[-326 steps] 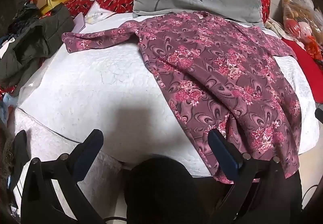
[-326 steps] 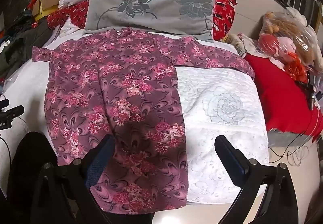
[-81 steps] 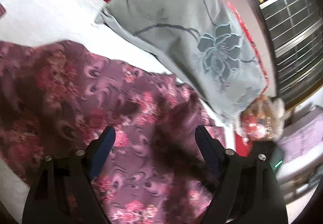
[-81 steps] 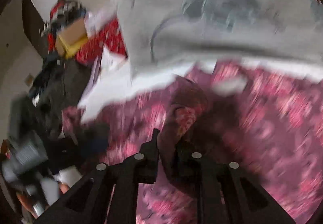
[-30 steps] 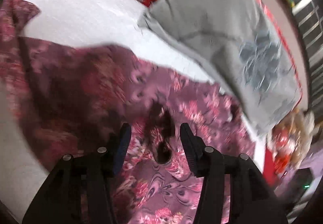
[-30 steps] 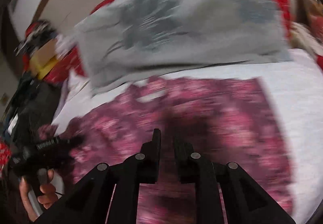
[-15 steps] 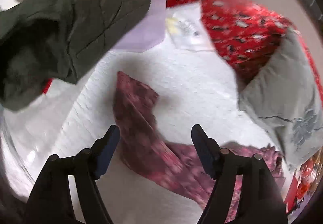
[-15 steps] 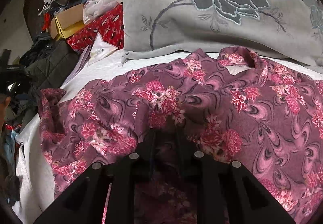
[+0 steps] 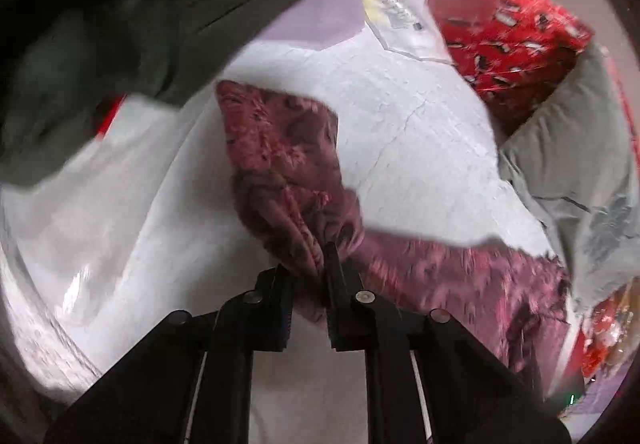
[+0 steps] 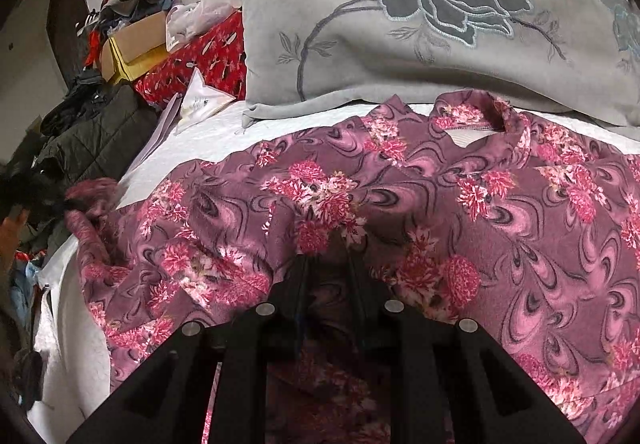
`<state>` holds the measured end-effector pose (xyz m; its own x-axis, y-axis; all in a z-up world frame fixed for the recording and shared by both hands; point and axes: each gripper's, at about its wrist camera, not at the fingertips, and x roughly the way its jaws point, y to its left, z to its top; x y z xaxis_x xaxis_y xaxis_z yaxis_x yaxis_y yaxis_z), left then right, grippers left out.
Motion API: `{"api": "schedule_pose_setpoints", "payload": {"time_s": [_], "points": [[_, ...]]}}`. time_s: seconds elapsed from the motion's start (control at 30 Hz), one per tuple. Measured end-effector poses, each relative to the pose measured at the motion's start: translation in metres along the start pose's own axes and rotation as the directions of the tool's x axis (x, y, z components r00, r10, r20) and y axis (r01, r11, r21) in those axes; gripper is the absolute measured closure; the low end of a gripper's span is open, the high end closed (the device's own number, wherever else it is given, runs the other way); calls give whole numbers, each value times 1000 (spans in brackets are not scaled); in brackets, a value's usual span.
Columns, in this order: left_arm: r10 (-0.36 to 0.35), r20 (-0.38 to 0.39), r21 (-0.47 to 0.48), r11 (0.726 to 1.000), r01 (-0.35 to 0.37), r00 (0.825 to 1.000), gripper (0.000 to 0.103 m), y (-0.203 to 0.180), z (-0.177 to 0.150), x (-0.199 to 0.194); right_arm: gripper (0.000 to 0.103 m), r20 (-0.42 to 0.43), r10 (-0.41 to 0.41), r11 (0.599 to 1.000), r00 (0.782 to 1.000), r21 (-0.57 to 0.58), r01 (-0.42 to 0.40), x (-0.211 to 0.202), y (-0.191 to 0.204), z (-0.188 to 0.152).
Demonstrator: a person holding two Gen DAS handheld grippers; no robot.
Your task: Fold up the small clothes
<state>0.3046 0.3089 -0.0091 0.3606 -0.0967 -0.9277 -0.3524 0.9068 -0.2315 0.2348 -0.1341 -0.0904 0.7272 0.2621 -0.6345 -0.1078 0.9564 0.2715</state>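
A purple floral blouse (image 10: 420, 212) lies spread on the white bed cover (image 10: 216, 136), its collar toward the grey pillow. In the left wrist view, my left gripper (image 9: 316, 264) is shut on the blouse's left sleeve (image 9: 280, 148), which is bunched between the fingers. In the right wrist view, my right gripper (image 10: 326, 248) is shut and pinches the blouse fabric near its left shoulder. The left gripper and the hand holding it show blurred at the far left edge of the right wrist view (image 10: 24, 196).
A grey flowered pillow (image 10: 420, 24) lies behind the blouse. A dark jacket (image 10: 96, 132) lies at the bed's left, also in the left wrist view (image 9: 100, 24). Red patterned bedding (image 9: 500, 24), papers (image 9: 404, 16) and a cardboard box (image 10: 136, 44) sit at the back left.
My left gripper has closed on the sleeve end that lay between its open fingers half a second ago. My right gripper stays shut on the blouse near the shoulder.
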Motion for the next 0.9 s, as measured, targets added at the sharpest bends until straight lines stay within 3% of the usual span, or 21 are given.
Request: {"api": "schedule_pose_setpoints", "payload": {"time_s": [0.07,0.2,0.27,0.33,0.43,0.5,0.57,0.6,0.63,0.67,0.8,0.9], "points": [[-25,-11,-43,999,25,1000,92,23,-26,3,82,1,1,1000,1000,1,-1,0,0,0],[-176,20,-161,971,177,984,90,64,-56,1,82,0,-1,1000,1000,-1,1,0,0,0],[-252,92,-205,942,266,963,81,76,-62,-11,82,0,-4,1000,1000,-4,4,1,1,0],[-310,145,-222,915,336,940,38,77,-59,-15,82,0,-8,1000,1000,-6,8,0,1,0],[-368,173,-249,881,403,913,28,69,-53,-5,82,1,-10,1000,1000,-8,10,0,0,0],[-387,134,-271,871,410,912,28,61,-46,11,82,1,-6,1000,1000,-4,6,0,0,0],[-379,138,-300,865,403,915,35,61,-45,18,82,1,-1,1000,1000,0,1,0,-1,0],[-363,152,-302,869,393,919,57,60,-46,16,82,1,2,1000,1000,3,-2,0,-1,0],[-353,168,-291,874,389,920,90,57,-46,14,82,2,6,1000,1000,6,-6,0,-2,0],[-356,182,-275,877,394,917,97,51,-44,10,82,2,10,1000,1000,10,-10,0,-3,0],[-340,252,-190,901,390,906,96,28,-48,-20,82,2,26,999,1000,27,-26,0,-6,0],[-362,284,-98,910,402,888,96,-8,-50,-44,82,-10,17,1000,1000,25,-17,-2,-4,2]]}}
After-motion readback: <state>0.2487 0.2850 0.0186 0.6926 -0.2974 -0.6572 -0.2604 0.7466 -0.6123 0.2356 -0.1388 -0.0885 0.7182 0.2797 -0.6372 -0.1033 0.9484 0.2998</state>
